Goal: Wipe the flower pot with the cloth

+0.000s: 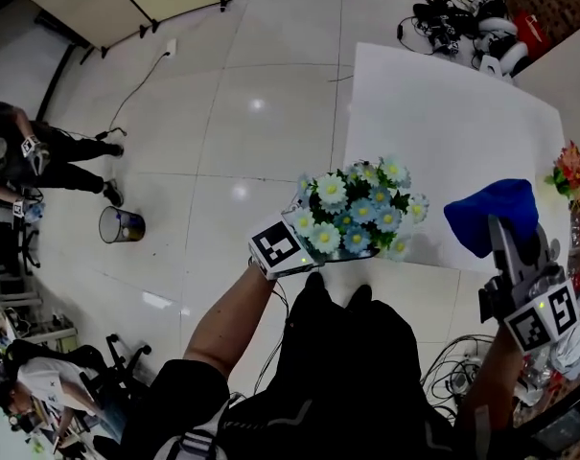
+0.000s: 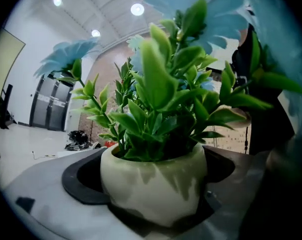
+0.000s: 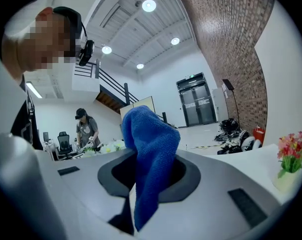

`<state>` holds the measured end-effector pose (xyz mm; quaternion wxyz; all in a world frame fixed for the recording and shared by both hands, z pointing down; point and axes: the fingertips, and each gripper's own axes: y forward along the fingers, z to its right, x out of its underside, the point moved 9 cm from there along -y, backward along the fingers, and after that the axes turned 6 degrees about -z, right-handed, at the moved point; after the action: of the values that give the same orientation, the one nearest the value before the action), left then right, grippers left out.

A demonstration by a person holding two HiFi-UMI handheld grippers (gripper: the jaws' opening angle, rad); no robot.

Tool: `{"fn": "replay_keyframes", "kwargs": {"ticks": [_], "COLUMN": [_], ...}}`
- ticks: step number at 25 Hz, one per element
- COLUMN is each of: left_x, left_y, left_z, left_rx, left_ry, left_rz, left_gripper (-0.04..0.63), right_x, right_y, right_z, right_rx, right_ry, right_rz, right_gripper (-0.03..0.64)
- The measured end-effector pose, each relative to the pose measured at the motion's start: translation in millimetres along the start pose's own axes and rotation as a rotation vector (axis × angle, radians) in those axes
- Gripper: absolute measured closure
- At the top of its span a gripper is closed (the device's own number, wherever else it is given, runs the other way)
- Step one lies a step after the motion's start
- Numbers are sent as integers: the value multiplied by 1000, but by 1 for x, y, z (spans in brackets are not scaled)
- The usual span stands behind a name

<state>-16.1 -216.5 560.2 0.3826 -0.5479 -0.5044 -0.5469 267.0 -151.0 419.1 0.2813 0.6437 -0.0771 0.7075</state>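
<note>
A pale, round flower pot (image 2: 153,184) with green leaves and light blue flowers (image 1: 357,209) sits between the jaws of my left gripper (image 1: 347,249), which is shut on it. In the head view the blooms hide the pot, which is held in the air by the near edge of the white table (image 1: 443,113). My right gripper (image 1: 507,238) is shut on a blue cloth (image 1: 496,214). The cloth (image 3: 151,154) stands up out of the jaws and droops forward. It hangs to the right of the pot and does not touch it.
A small pot of red flowers (image 1: 569,172) stands at the table's right edge. On the floor to the left are a dark bin (image 1: 122,225) and people at desks. Cables and gear (image 1: 462,22) lie beyond the table's far end.
</note>
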Motion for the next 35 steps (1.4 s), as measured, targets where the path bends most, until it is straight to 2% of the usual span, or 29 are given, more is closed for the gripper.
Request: {"fn": "replay_keyframes", "kwargs": {"ticks": [3, 6, 9, 12, 16, 19, 21, 24, 29, 35], "left_x": [-71, -138, -196, -228, -261, -303, -327, -339, -348, -334], "left_y": [-11, -18, -28, -40, -55, -71, -78, -77, -47, -73], "left_z": [6, 12, 18, 34, 58, 67, 71, 84, 94, 114], "left_rx": [-14, 0, 23, 94, 192, 272, 342, 417, 497, 583], "left_ry": [-24, 7, -51, -54, 0, 79, 100, 118, 144, 171], "left_rz": [-2, -6, 4, 32, 73, 53, 42, 23, 0, 9], "left_gripper": [34, 34, 34, 34, 34, 34, 34, 34, 34, 34], "right_x": [-37, -76, -112, -123, -127, -161, -184, -194, -207, -194], "right_y": [-6, -15, -17, -21, -26, -18, -4, 11, 15, 22], "right_z": [-7, -12, -23, -41, -64, -84, -88, -92, -70, -107], "right_rx": [-33, -59, -114, -192, -295, -416, -509, -661, -949, -1192], "right_ry": [7, -4, 5, 20, -24, -36, -45, -62, -91, -128], "right_rz": [40, 96, 138, 182, 190, 168, 123, 43, -36, -102], "right_gripper": [540, 540, 540, 540, 540, 540, 540, 540, 540, 540]}}
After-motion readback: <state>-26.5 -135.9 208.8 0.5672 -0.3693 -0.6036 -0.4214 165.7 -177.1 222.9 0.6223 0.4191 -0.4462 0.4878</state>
